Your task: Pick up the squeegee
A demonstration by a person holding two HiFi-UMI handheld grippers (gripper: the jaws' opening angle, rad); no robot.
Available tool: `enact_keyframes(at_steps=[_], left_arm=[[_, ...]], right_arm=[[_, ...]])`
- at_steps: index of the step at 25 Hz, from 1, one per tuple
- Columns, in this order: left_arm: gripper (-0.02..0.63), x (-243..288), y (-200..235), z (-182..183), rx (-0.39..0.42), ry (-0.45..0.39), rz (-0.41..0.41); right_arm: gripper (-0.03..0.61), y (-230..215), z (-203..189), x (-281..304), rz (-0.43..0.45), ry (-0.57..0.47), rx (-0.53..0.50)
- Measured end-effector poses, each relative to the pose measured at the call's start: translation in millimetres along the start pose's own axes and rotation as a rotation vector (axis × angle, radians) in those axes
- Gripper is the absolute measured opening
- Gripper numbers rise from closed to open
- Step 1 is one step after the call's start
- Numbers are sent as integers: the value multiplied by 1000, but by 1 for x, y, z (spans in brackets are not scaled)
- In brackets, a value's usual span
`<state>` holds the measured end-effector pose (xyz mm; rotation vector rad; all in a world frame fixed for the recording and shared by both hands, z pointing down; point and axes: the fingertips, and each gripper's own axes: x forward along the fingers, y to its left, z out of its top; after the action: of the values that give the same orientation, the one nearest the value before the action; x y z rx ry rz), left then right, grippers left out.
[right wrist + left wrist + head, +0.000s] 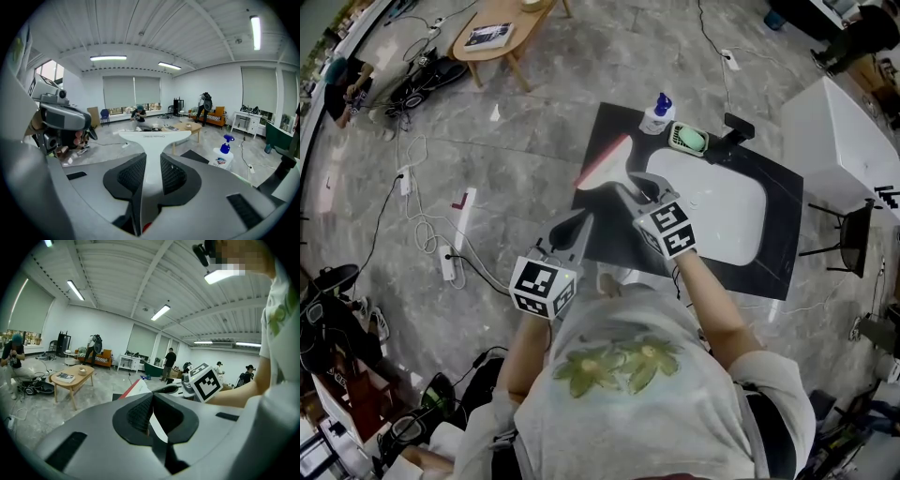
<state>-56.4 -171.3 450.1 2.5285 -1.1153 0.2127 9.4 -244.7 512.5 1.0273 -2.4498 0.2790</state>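
The squeegee [602,164] is white with a red blade edge. It hangs in the air over the left end of the black counter [614,127], with my right gripper [630,187] shut on its handle. In the right gripper view the white handle runs between the pads [174,174] and the squeegee's wide head [154,136] sticks out beyond the right gripper [152,161]. My left gripper [581,222] hovers just below and left of it, jaws together and empty. In the left gripper view the squeegee [133,389] and the right gripper's marker cube [206,383] show past the left gripper's closed tips [151,401].
A white sink [750,230] is set in the counter. A blue-pump soap bottle [657,114], a green sponge dish [688,141] and a black faucet [733,131] stand at the counter's far edge. A white cabinet [834,141] is at right, a wooden table [497,37] and floor cables [450,262] at left.
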Motion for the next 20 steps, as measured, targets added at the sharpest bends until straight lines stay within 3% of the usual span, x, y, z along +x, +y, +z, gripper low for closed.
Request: enact_keyframes(at_steps=[20], left_arm=[[9, -36, -50, -5, 47, -37, -15]], right_arm=[[98, 59, 32, -83, -11, -130, -20]])
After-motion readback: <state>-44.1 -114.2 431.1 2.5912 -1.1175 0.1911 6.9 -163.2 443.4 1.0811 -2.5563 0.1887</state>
